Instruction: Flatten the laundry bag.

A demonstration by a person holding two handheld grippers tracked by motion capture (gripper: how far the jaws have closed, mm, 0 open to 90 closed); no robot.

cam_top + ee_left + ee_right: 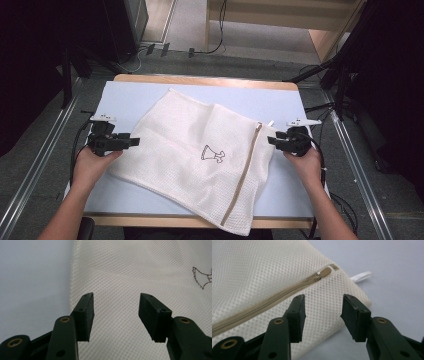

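Note:
A white mesh laundry bag (200,150) lies flat on the pale blue table (125,97), one corner hanging over the front edge. It has a beige zipper (247,167) down its right side and a small black printed figure (212,153) in the middle. My left gripper (134,142) hovers open at the bag's left edge, mesh (117,277) beneath its jaws and nothing between them. At the bag's right edge my right gripper (270,140) stands open just above the mesh near the zipper pull (325,272) and a white tag (361,276).
The table has a wooden rim (200,80) at the far side. Metal rails (40,165) run along the floor on both sides. Cables (150,50) and dark stands (340,75) lie beyond the table.

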